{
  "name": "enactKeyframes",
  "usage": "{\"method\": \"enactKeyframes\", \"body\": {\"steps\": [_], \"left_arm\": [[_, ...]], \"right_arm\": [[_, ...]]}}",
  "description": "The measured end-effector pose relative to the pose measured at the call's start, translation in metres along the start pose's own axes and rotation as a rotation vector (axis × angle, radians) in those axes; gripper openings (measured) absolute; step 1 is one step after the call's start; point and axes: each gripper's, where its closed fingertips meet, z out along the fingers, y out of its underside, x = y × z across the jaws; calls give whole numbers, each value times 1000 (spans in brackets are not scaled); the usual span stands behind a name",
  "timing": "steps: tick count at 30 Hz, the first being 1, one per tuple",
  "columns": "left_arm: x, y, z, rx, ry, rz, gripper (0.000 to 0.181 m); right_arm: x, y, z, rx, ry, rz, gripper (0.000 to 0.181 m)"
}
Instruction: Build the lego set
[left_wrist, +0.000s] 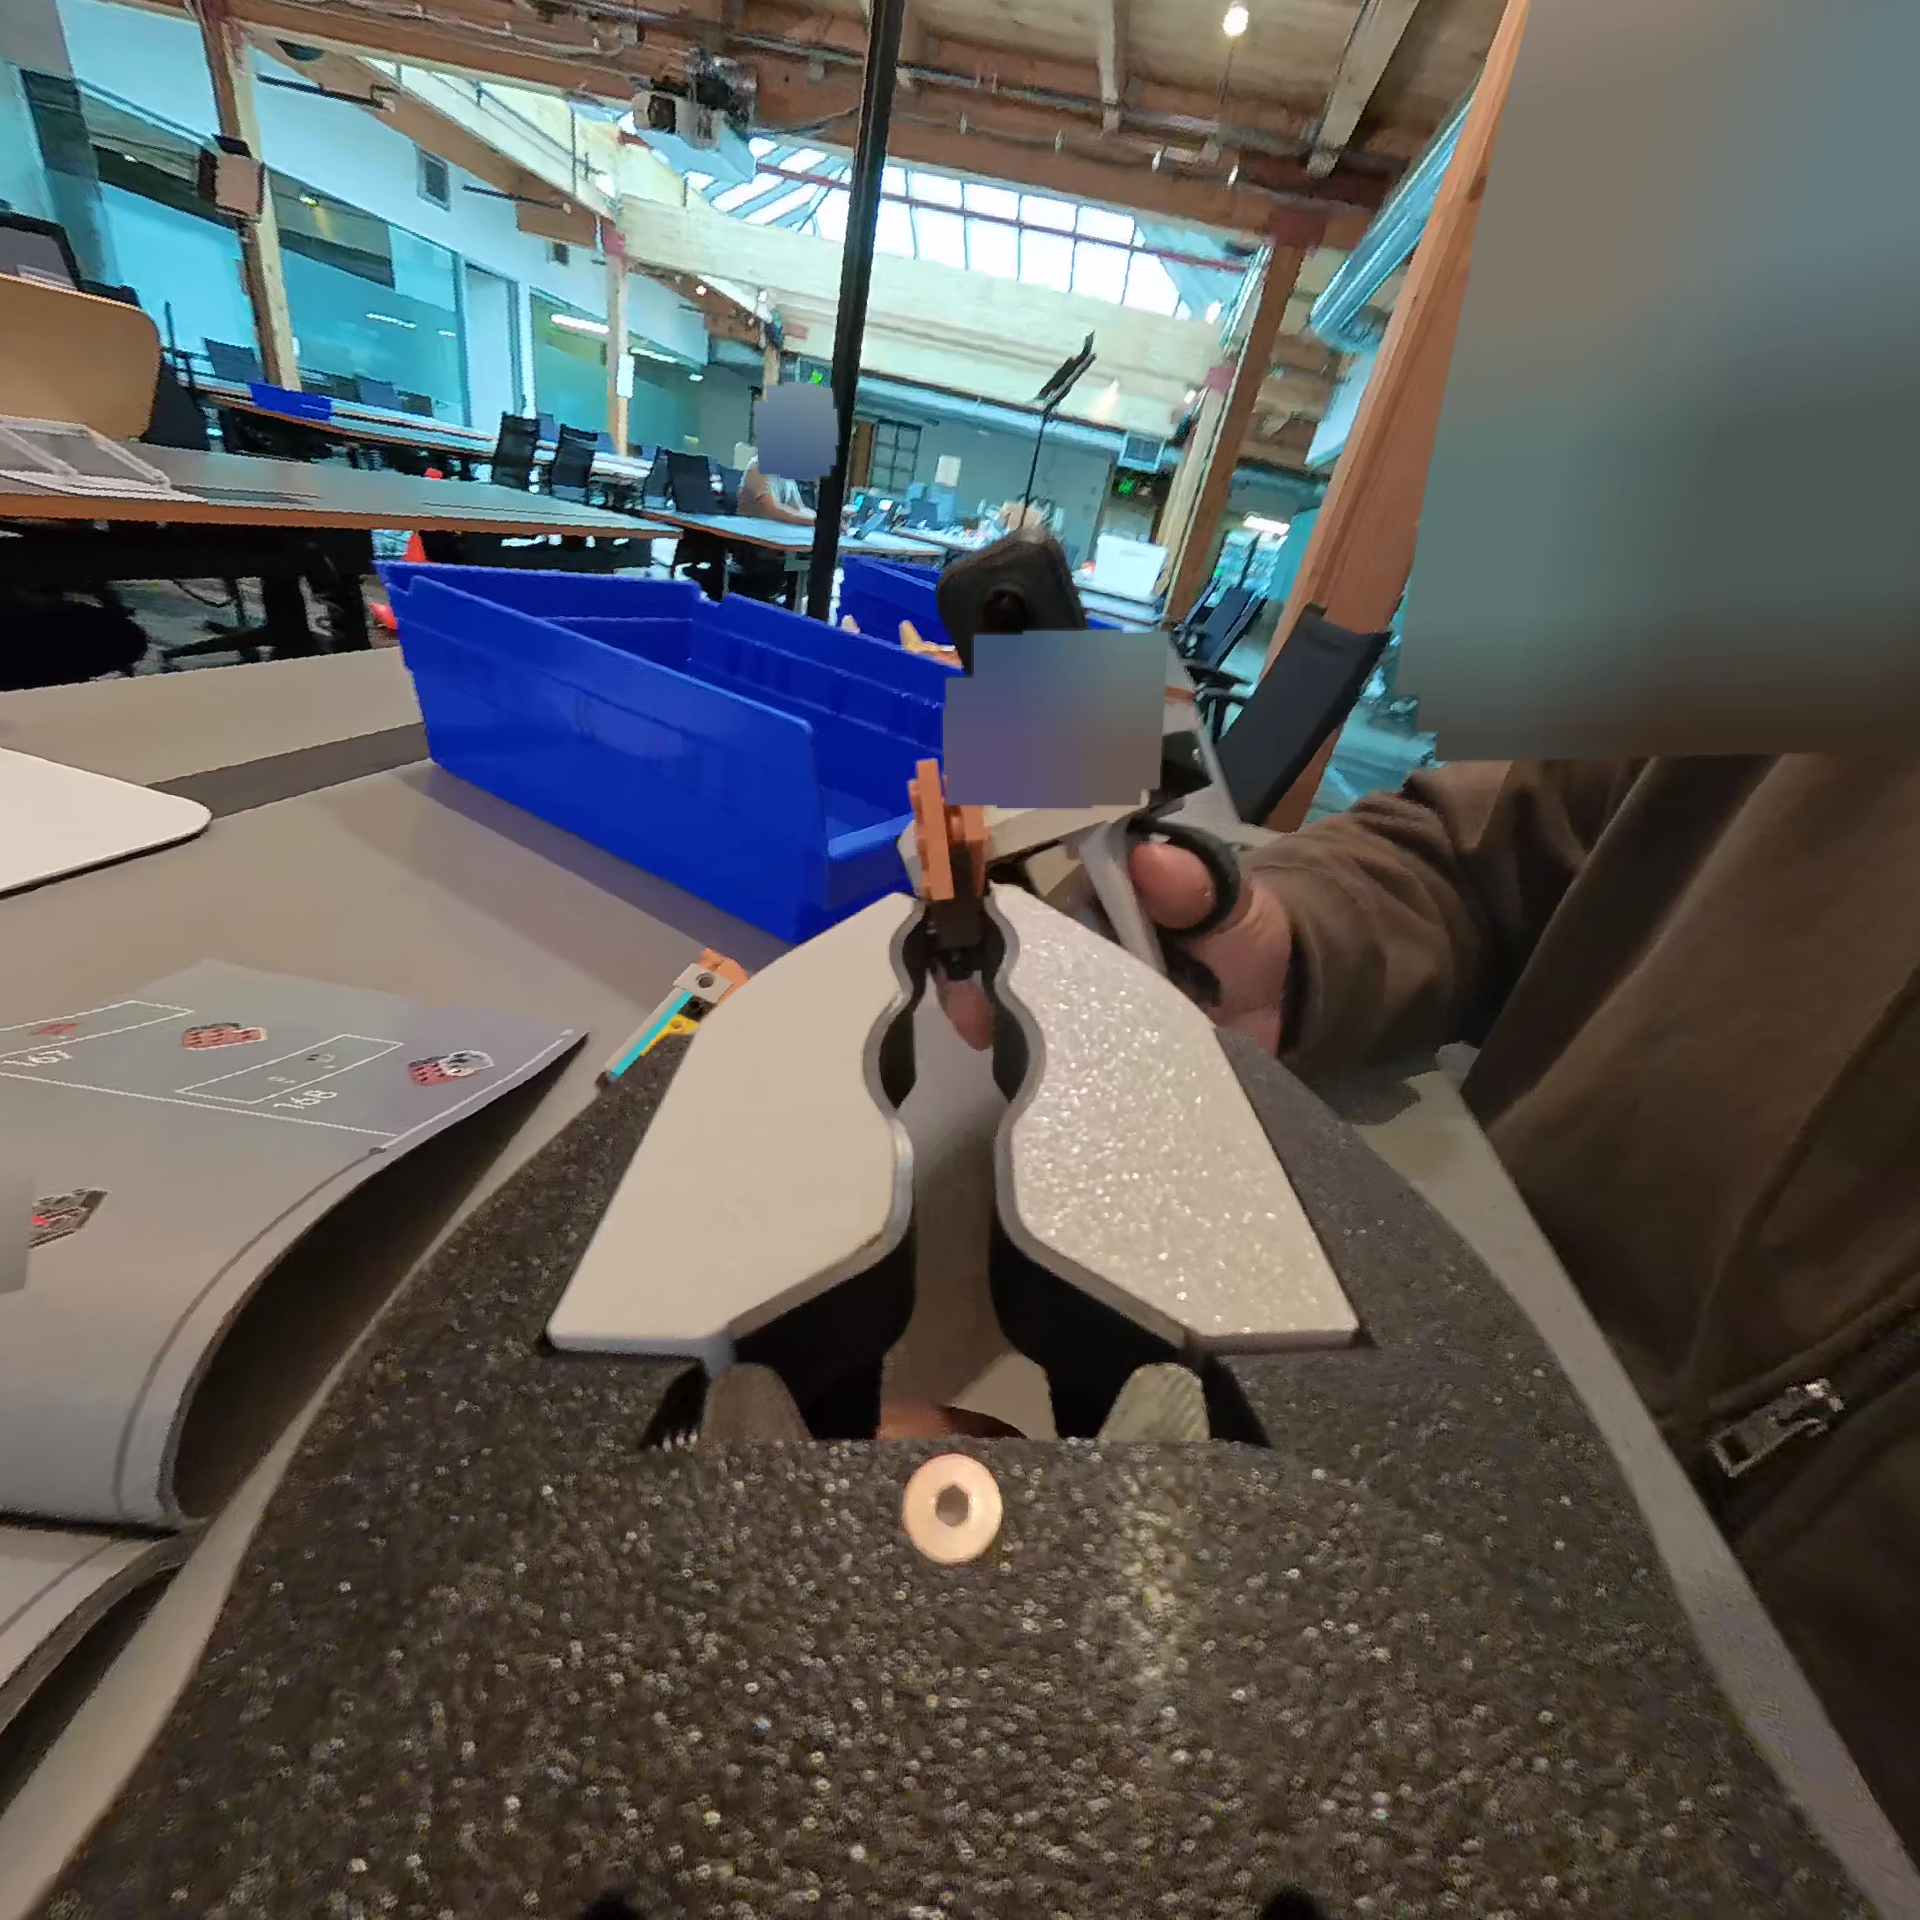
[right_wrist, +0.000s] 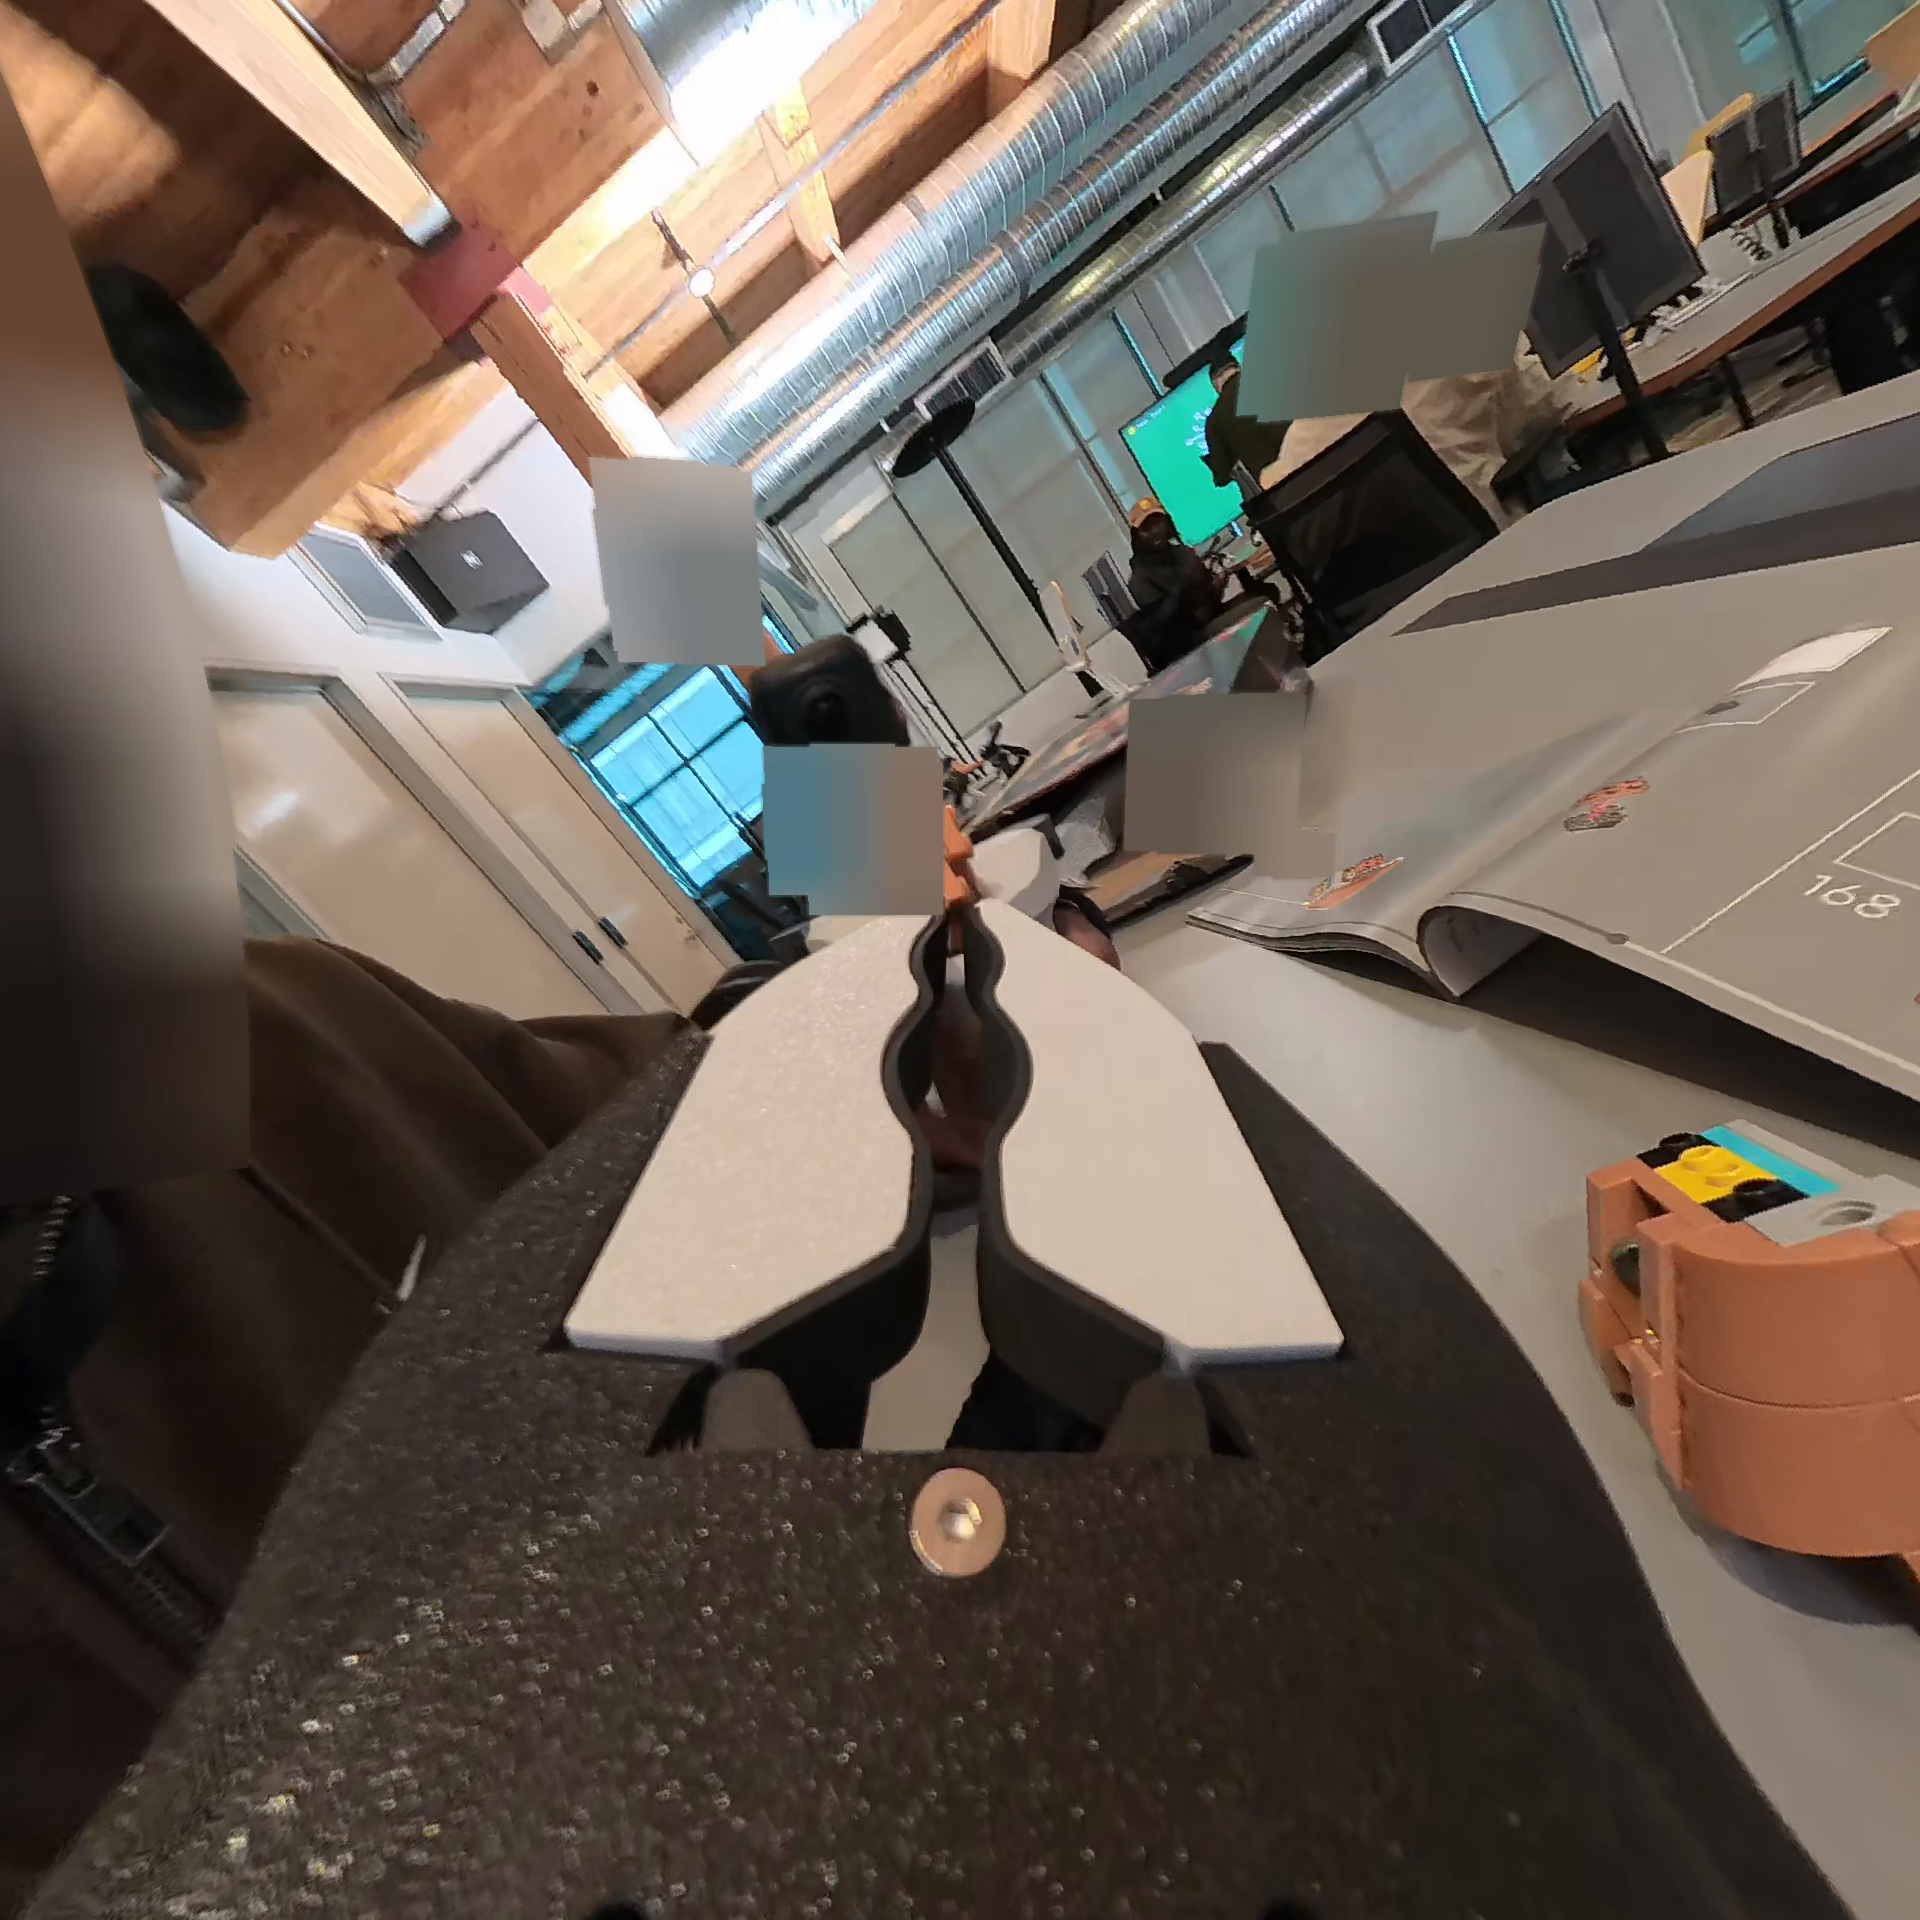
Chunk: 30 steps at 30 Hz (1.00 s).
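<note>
Left gripper (left_wrist: 951, 940) fingers clamped on small orange-brown lego piece (left_wrist: 943, 831), held up above grey worktop (left_wrist: 436, 883). Right gripper (right_wrist: 958, 935) fingers pinched on the same piece from the opposite side. Larger orange-brown curved lego assembly with yellow and black bricks (right_wrist: 1756, 1340) resting on worktop, near right. Open instruction booklet (left_wrist: 239, 1122) left; blue plastic bin (left_wrist: 644, 727) far.

Grey table (left_wrist: 436, 883): booklet (left_wrist: 208, 1122), blue bin (left_wrist: 623, 717).

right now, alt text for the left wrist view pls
The left gripper pinches a small orange lego piece at its fingertips, meeting the right gripper held opposite. A blue bin and open instruction booklet sit on the grey table.
</note>
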Motion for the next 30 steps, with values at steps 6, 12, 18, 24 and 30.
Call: {"method": "enactKeyframes", "body": {"steps": [6, 12, 18, 24, 30], "left_arm": [[-3, 4, 2, -59, -94, 164, 9], [-9, 8, 2, -88, -165, 211, 9], [-11, 13, 5, -131, -228, 326, 9], [-9, 12, 5, -119, -219, 316, 9], [-10, 11, 4, -107, -208, 277, 9]], "right_arm": [[7, 2, 0, -23, 68, -52, 1], [10, 4, 1, -28, 107, -53, 7], [8, 6, 3, -30, 142, -95, 16], [9, 4, 2, -27, 173, -151, 20], [9, 2, 0, -12, 175, -146, 20]]}}
